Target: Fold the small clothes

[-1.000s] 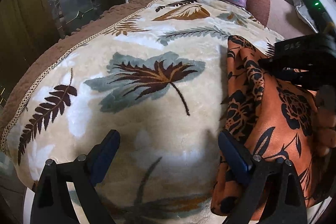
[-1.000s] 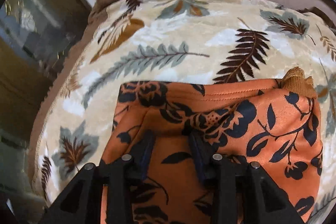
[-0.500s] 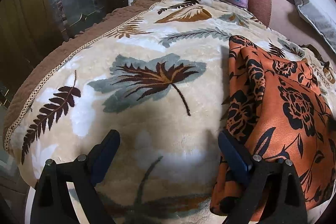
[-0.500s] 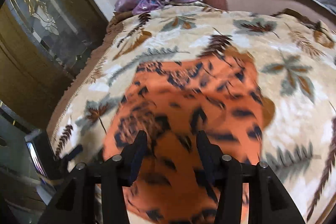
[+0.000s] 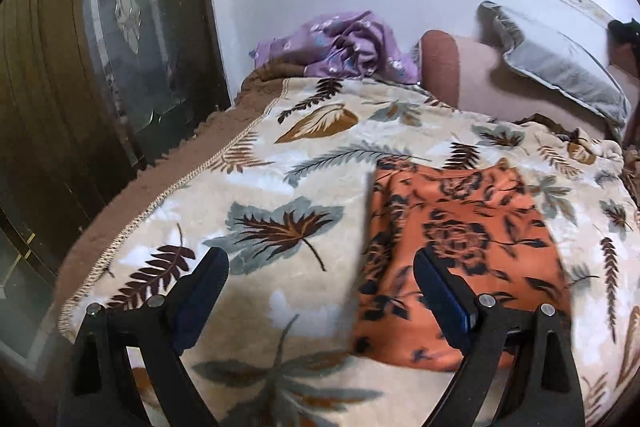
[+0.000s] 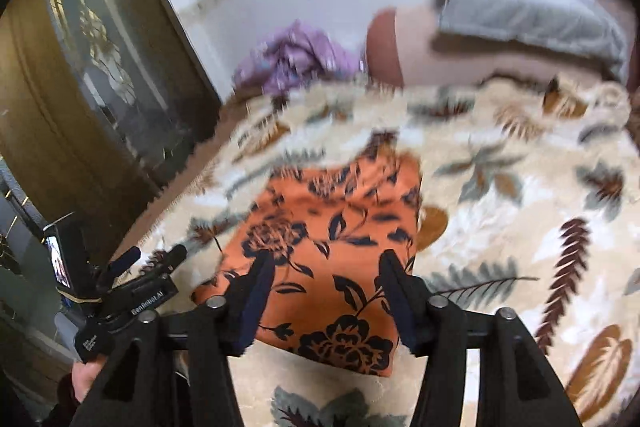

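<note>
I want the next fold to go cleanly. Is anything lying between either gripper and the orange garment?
Nothing visible does. The orange garment lies flat on the leaf blanket, with the left gripper and right gripper open above it.

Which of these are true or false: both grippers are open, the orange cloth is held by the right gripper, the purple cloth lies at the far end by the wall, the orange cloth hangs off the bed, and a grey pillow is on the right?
1. Both grippers are open. True: the left gripper and right gripper have their fingers spread.
2. The right gripper holds the orange cloth. False: it lies flat on the blanket, untouched.
3. The purple cloth lies at the far end by the wall. True.
4. The orange cloth hangs off the bed. False: it rests wholly on the blanket.
5. A grey pillow is at the far right. True.
</note>
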`<action>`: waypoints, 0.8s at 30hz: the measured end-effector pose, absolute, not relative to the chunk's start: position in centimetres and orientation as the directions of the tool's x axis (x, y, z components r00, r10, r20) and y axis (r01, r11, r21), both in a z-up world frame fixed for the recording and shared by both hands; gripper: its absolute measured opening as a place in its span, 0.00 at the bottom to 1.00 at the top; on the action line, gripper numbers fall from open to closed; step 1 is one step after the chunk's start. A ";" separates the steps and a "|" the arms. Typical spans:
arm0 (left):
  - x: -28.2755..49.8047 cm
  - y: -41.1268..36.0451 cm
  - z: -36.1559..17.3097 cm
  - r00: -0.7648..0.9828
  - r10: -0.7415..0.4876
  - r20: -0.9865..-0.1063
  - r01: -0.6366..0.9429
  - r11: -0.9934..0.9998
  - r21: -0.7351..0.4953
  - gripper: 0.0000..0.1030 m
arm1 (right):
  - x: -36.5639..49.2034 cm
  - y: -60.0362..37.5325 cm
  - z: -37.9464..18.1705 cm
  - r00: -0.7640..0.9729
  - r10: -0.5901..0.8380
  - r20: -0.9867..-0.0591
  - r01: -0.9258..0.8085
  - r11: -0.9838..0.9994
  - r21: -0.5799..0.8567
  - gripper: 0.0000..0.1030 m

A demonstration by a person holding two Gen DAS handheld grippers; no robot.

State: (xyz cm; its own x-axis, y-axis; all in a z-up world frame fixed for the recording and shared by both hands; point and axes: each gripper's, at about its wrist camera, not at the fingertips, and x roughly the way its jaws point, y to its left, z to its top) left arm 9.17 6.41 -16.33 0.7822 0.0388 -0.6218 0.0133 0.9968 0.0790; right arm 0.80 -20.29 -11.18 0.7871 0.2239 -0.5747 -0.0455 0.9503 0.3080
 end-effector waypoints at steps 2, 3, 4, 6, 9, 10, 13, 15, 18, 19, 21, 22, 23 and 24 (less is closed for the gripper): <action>7.8 5.6 -14.9 0.792 0.027 -0.609 0.028 0.996 0.081 0.91 | -0.3 -19.8 -10.4 0.801 0.209 -0.560 -0.043 0.954 0.295 0.59; 7.2 5.3 -14.3 0.799 0.020 -0.601 0.036 0.996 0.082 0.91 | -1.1 -19.5 -10.0 0.808 0.198 -0.555 -0.039 0.958 0.285 0.59; 6.8 5.2 -13.9 0.803 0.018 -0.596 0.040 0.996 0.083 0.91 | -1.5 -19.4 -9.7 0.809 0.190 -0.556 -0.036 0.960 0.276 0.59; 5.9 5.0 -12.9 0.813 0.017 -0.582 0.044 0.995 0.090 0.92 | -2.4 -19.3 -9.1 0.814 0.182 -0.552 -0.037 0.964 0.264 0.59; 4.9 4.7 -12.0 0.824 0.018 -0.567 0.045 0.994 0.097 0.92 | -3.6 -19.4 -8.8 0.820 0.186 -0.542 -0.037 0.961 0.274 0.59; 4.7 4.7 -11.8 0.825 0.018 -0.565 0.044 0.994 0.096 0.92 | -3.8 -19.4 -9.0 0.820 0.188 -0.541 -0.036 0.960 0.279 0.59; 4.4 4.5 -11.7 0.826 0.015 -0.564 0.047 0.994 0.095 0.92 | -4.2 -19.8 -9.3 0.814 0.195 -0.547 -0.033 0.956 0.292 0.59; 4.6 4.2 -12.0 0.821 0.016 -0.571 0.054 0.993 0.105 0.92 | -4.1 -20.0 -9.7 0.811 0.201 -0.550 -0.034 0.954 0.299 0.59; 5.3 3.9 -13.0 0.804 0.027 -0.594 0.055 0.991 0.119 0.92 | -3.6 -20.5 -10.5 0.799 0.206 -0.565 -0.021 0.948 0.316 0.59; 5.3 3.9 -13.2 0.800 0.029 -0.599 0.053 0.991 0.120 0.92 | -3.4 -20.8 -10.8 0.794 0.210 -0.571 -0.017 0.946 0.325 0.59; 5.9 4.0 -14.0 0.792 0.040 -0.609 0.047 0.991 0.126 0.92 | -3.1 -21.1 -11.4 0.788 0.212 -0.578 -0.006 0.941 0.337 0.59; 6.1 4.0 -14.3 0.787 0.044 -0.615 0.046 0.991 0.129 0.92 | -2.9 -21.1 -11.6 0.784 0.215 -0.582 -0.006 0.940 0.340 0.59; 6.4 4.0 -14.7 0.782 0.047 -0.622 0.046 0.990 0.132 0.92 | -2.7 -21.1 -11.8 0.782 0.216 -0.585 -0.005 0.940 0.341 0.59; 6.5 3.9 -14.9 0.779 0.051 -0.625 0.044 0.990 0.135 0.92 | -2.4 -21.1 -12.0 0.778 0.218 -0.589 -0.006 0.940 0.341 0.59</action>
State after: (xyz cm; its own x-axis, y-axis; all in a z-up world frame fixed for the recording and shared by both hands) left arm 6.51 3.94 -14.88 0.7790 0.0505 -0.6249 0.0441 0.9899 0.1350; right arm -2.43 -21.10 -12.02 0.7778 0.2183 -0.5894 -0.0055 0.9401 0.3409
